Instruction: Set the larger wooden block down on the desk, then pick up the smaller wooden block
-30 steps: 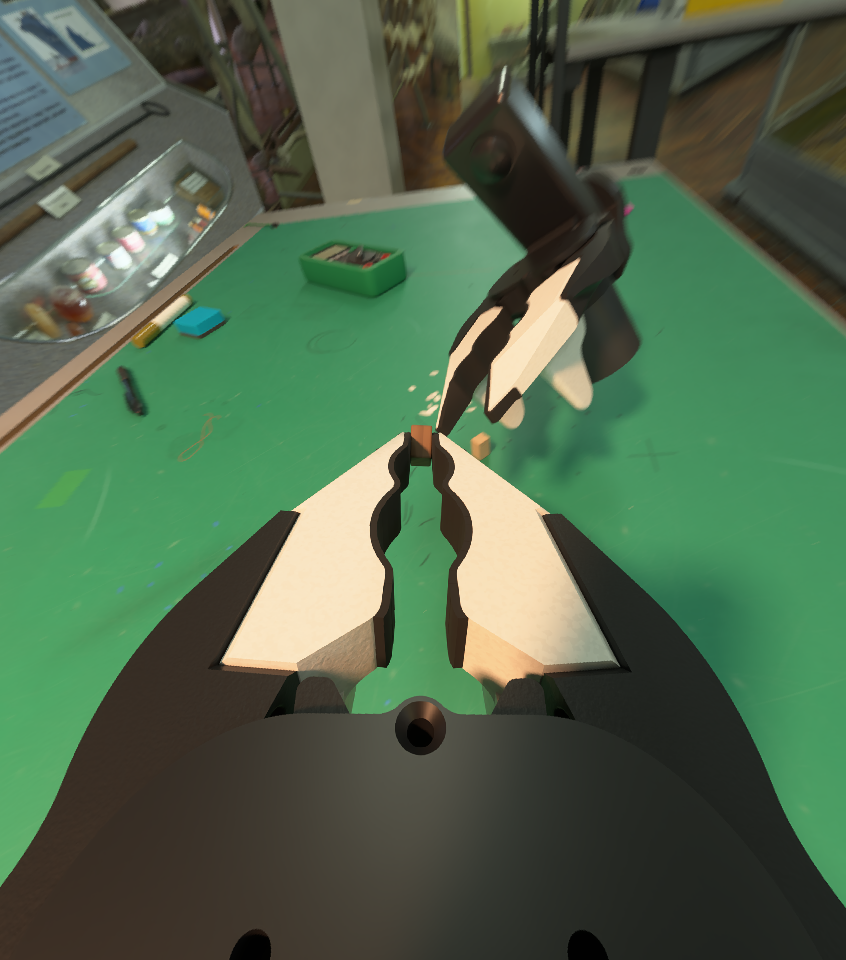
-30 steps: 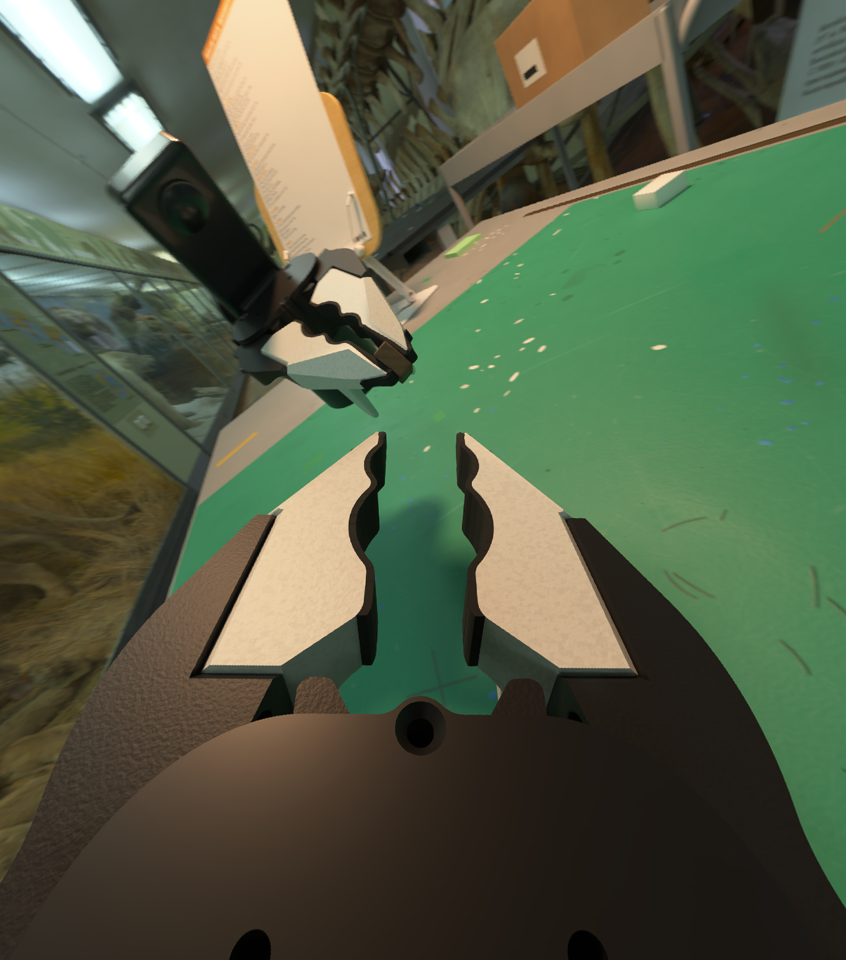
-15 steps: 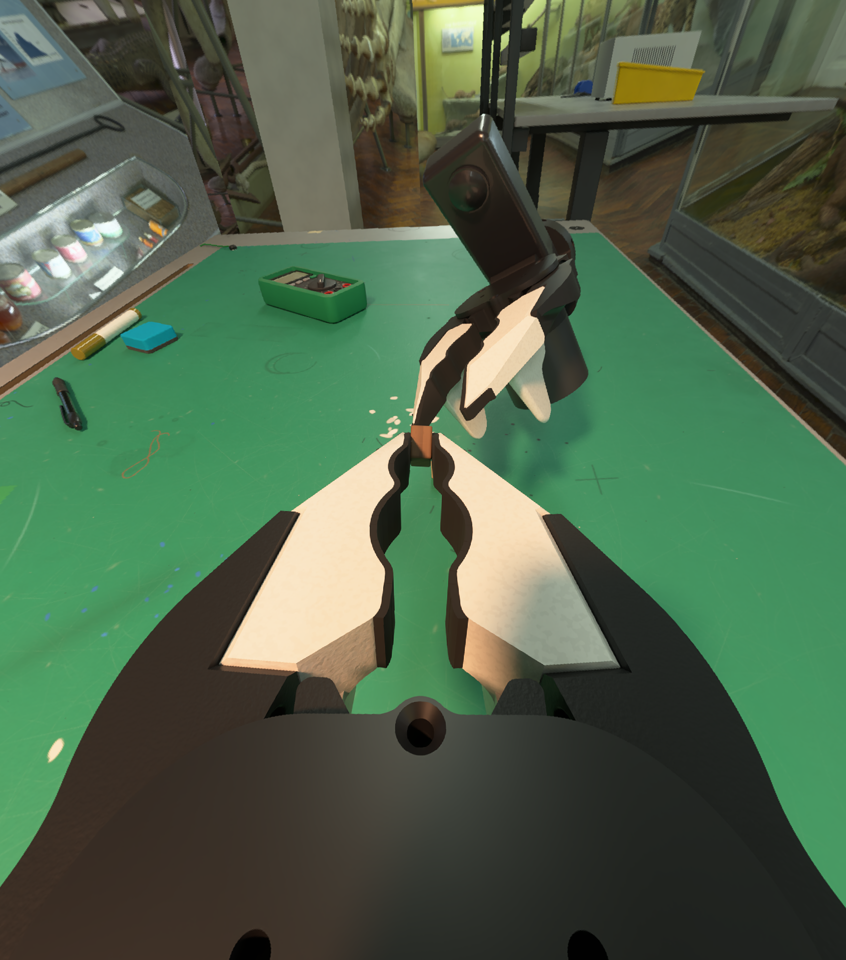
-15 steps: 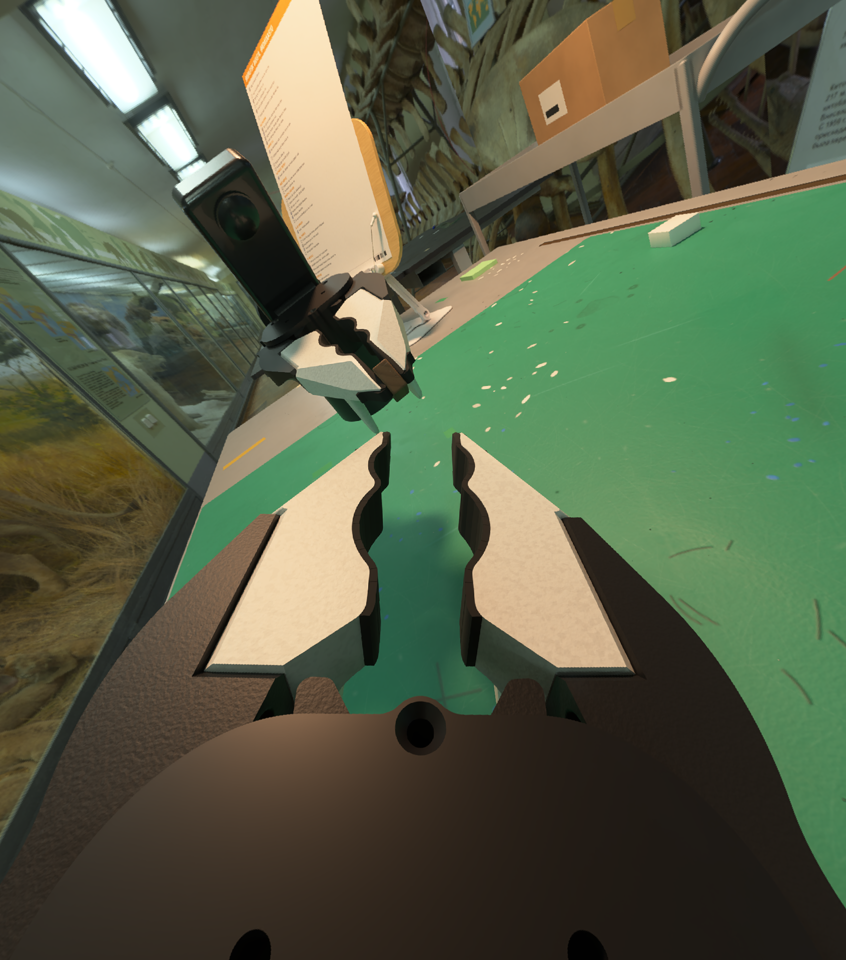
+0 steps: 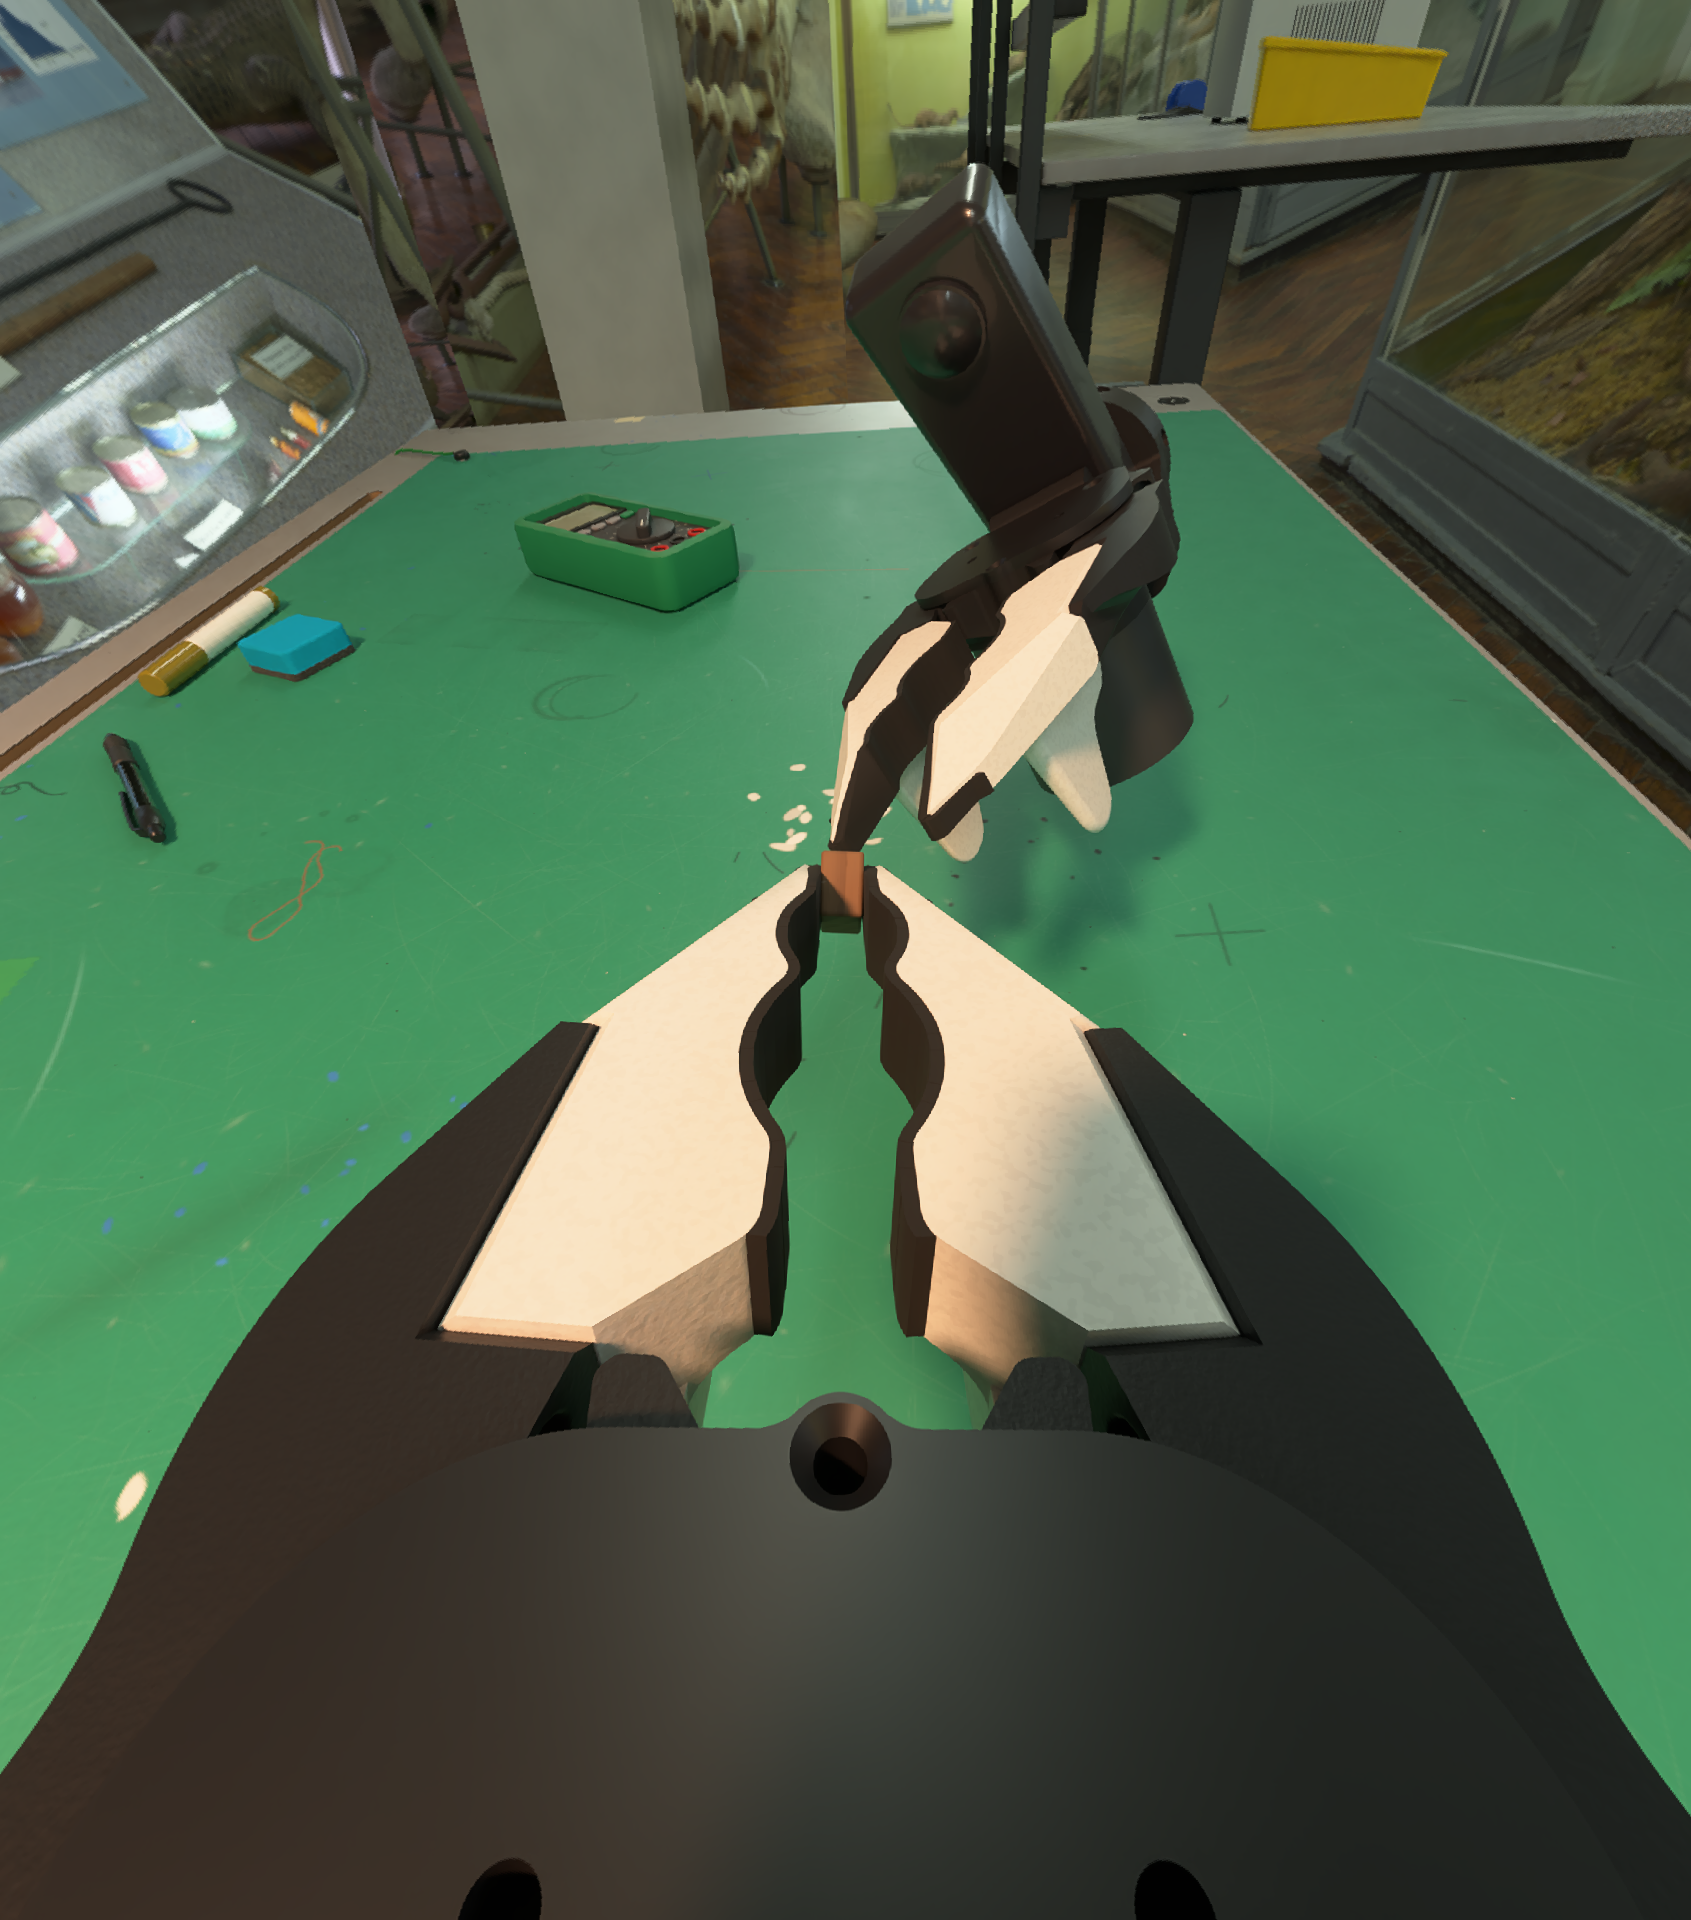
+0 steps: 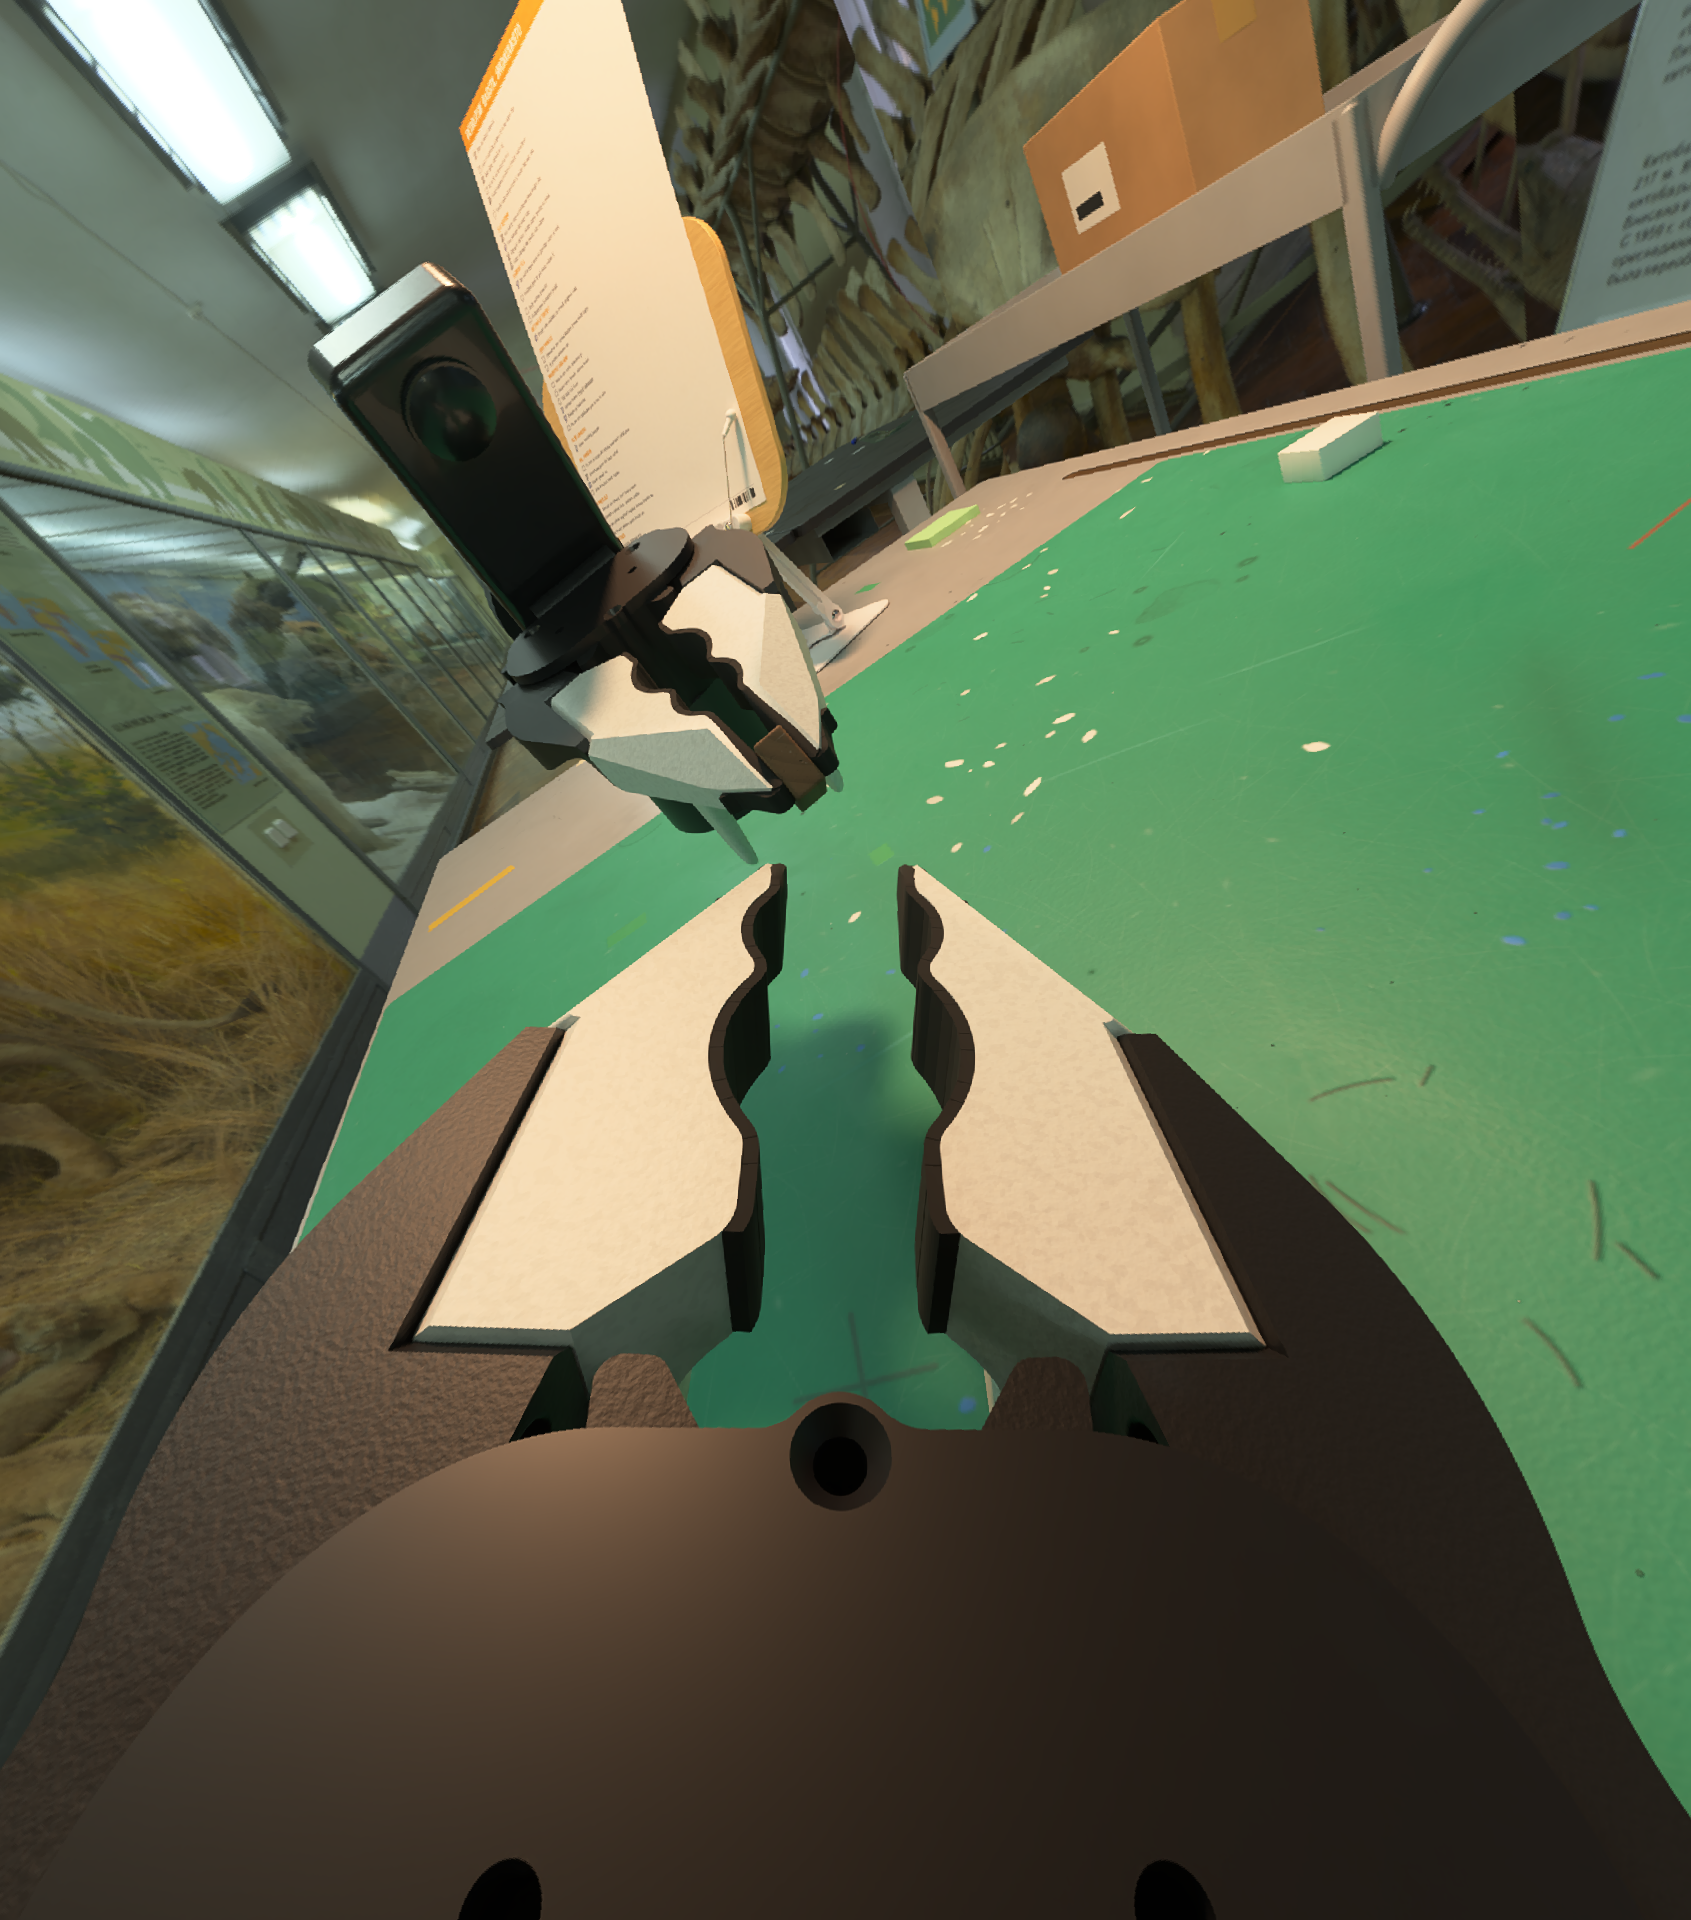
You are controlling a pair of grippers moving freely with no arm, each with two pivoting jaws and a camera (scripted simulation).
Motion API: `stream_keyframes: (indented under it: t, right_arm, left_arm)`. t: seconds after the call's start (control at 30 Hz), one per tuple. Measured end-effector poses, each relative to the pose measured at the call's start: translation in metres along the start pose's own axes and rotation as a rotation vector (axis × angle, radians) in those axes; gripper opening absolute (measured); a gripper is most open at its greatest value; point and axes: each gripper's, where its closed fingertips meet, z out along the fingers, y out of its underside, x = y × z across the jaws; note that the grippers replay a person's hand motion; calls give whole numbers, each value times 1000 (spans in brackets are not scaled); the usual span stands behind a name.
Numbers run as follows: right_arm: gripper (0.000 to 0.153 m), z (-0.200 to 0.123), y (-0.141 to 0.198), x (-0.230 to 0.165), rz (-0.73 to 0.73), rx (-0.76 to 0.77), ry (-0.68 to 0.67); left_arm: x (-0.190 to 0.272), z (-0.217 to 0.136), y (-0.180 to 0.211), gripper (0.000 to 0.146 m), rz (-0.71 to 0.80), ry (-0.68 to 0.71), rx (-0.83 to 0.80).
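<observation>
My left gripper [image 5: 841,896] is shut on the larger wooden block [image 5: 841,883], a brown piece pinched at its fingertips above the green desk [image 5: 508,1039]. My right gripper [image 6: 841,883] is open and empty, angled down over the desk. It also shows in the left wrist view [image 5: 903,823], its tips just beyond and right of the held block. In the right wrist view the left gripper [image 6: 791,771] hangs above the desk with the block [image 6: 784,750] in it. The smaller wooden block is hidden in both views.
A green multimeter [image 5: 628,551], a blue eraser [image 5: 295,644], a marker [image 5: 207,639] and a black pen [image 5: 134,784] lie at the far left. A white block [image 6: 1329,447] lies near the desk's edge. Glass display cases flank the desk.
The left gripper has kept its hold on the brown block. A small light block seen on the desk beside its tips one second ago no longer shows. The right gripper stays open, close by.
</observation>
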Motion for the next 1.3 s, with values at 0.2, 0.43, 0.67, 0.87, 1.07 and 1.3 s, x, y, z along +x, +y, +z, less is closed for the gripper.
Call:
stream_keyframes:
  t: [0.2,0.43,0.67,0.87,1.07,1.3]
  right_arm:
    - [21,0,-1,3,6,1,-1]
    - [21,0,-1,3,4,2,-2]
    - [20,0,-2,3,5,5,1]
    - [20,-1,-4,1,11,19,-4]
    - [20,-3,-6,3,28,37,0]
    - [20,-3,-7,3,27,39,3]
  left_arm:
    - [-2,1,1,7,-2,-2,-8]
    - [-2,2,3,7,4,-7,-21]
    - [-1,1,1,7,12,-9,-17]
    - [0,1,2,7,14,-10,-15]
    - [0,0,2,7,14,-13,-14]
    - [0,-1,2,7,14,-16,-14]
